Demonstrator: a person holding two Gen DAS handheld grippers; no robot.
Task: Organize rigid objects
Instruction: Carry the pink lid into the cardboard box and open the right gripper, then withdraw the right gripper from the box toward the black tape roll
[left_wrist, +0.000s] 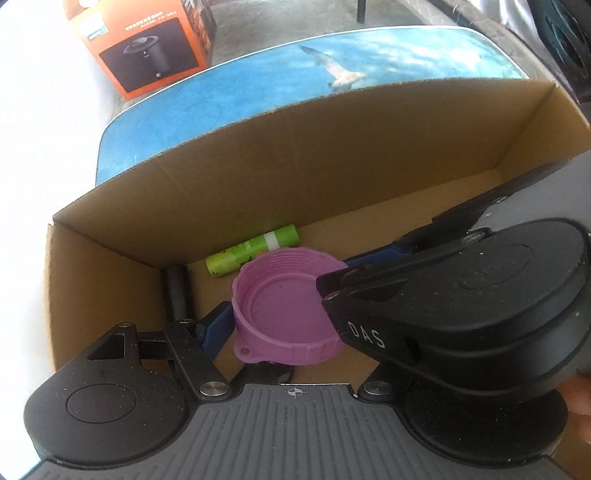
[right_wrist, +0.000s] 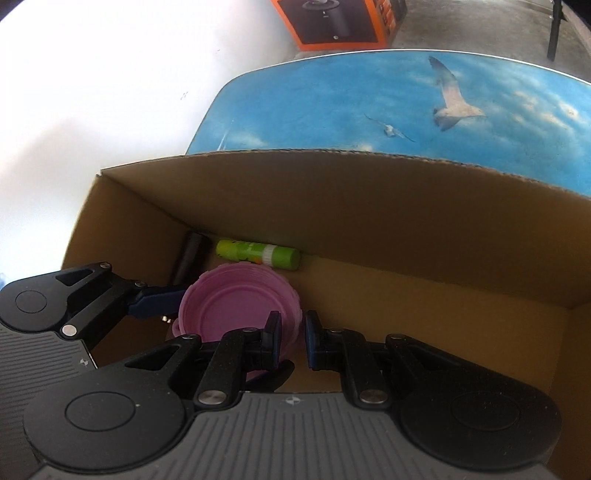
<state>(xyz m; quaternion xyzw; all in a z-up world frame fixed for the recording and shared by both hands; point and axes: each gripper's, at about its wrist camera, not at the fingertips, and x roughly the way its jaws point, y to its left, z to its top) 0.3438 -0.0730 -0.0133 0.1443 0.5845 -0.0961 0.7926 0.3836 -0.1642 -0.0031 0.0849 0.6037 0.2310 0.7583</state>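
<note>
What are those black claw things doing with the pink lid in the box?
A person is holding a gripper in each hand, and both grip the pink lid inside the cardboard box. The left gripper spans its whole width; the right gripper pinches its rim. A green tube and a black cylinder lie in the corner.

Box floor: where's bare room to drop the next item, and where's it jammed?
Free: the cardboard box floor right of the purple lid, along the far wall to the right-hand corner. Crowded: the left corner, where the black cylinder, green tube, the lid and both claws bunch together.
</note>
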